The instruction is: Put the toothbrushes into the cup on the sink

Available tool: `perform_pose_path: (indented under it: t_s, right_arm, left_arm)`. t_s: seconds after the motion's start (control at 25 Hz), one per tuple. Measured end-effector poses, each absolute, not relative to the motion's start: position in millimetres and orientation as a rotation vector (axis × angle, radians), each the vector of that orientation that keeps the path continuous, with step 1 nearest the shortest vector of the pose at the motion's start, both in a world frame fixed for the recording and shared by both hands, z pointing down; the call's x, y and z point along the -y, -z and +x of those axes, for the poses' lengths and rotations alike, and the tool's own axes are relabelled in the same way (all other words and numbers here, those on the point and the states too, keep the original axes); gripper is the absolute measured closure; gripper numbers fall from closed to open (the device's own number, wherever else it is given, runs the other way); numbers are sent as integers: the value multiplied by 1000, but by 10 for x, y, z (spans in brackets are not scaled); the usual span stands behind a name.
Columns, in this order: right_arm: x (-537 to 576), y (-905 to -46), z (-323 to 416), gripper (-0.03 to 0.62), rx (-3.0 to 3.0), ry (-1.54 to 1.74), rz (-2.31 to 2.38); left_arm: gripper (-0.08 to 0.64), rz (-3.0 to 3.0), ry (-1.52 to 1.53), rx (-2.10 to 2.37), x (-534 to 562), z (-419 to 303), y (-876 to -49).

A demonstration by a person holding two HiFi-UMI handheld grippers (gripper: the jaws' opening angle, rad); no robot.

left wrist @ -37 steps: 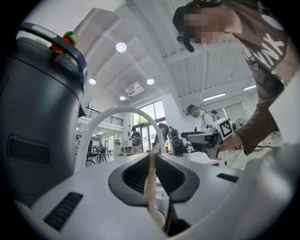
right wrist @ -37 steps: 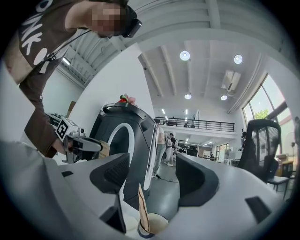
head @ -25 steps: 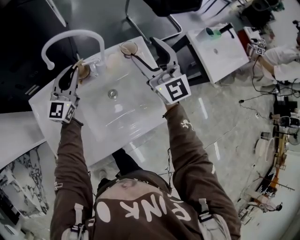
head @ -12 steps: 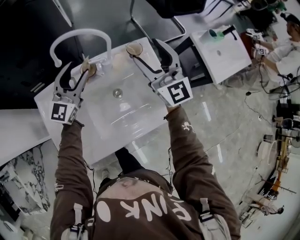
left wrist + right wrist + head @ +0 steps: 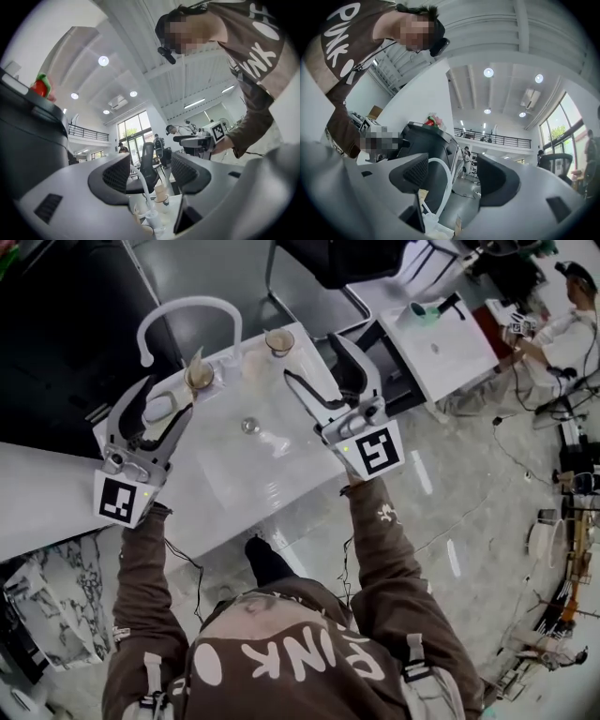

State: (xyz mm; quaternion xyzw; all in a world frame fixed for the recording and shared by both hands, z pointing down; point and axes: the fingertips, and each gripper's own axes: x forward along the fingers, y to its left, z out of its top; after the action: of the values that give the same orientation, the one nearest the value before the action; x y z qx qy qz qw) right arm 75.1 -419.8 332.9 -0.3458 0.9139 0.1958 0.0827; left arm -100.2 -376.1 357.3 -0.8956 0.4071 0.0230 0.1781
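A white sink [image 5: 281, 474] carries two tan cups on its back ledge. From the left cup [image 5: 198, 379] beside the faucet [image 5: 187, 307] a pale toothbrush [image 5: 194, 360] sticks up. The right cup [image 5: 279, 341] stands at the far corner; its contents are unclear. My left gripper [image 5: 169, 397] hangs just short of the left cup, its jaws opening with nothing held. My right gripper [image 5: 311, 357] sits short of the right cup, jaws also opening and empty. In the left gripper view the faucet [image 5: 139, 180] and a cup [image 5: 161, 193] show between the spread jaws of the left gripper [image 5: 150, 173]. The right gripper [image 5: 452, 178] frames the faucet [image 5: 443, 166].
A pale oval dish [image 5: 159, 407] lies on the ledge under the left jaws. An office chair [image 5: 323, 273] stands behind the sink. A second white sink [image 5: 450, 348] with a green item [image 5: 427, 307] is at the right, a person [image 5: 562, 329] beside it. A dark cabinet [image 5: 56, 343] flanks the left.
The left jaws went from shut at the left cup to wide apart, leaving the toothbrush in the cup. Both grippers drew back toward me from the cups.
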Motion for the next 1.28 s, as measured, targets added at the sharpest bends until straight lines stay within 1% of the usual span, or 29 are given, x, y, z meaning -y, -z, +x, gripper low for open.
perform_pose_path:
  t_s: [0.2, 0.44, 0.64, 0.8, 1.0, 1.28]
  right_arm:
    - [3378, -3144, 524, 268, -2741, -632, -1008]
    - [2161, -3030, 257, 267, -2757, -631, -1024]
    - [946, -3020, -48, 265, -2757, -650, -1090]
    - [222, -3032, -225, 264, -2760, -633, -1142]
    - [-438, -2996, -283, 264, -2772, -631, -1207]
    - [-972, -2945, -191, 265, -2756, -608, -1228]
  left_arm:
    - [301, -2506, -84, -1058, 3035, -1052, -3202]
    - [302, -2548, -32, -992, 1980, -1131, -3045]
    - [302, -2570, -66, -961, 876, -1425, -2964]
    - [301, -2604, -111, -947, 280, -1641, -2905]
    - [302, -2627, -125, -917, -271, -1715, -2822]
    - [302, -2660, -168, -885, -742, -1544, -2746]
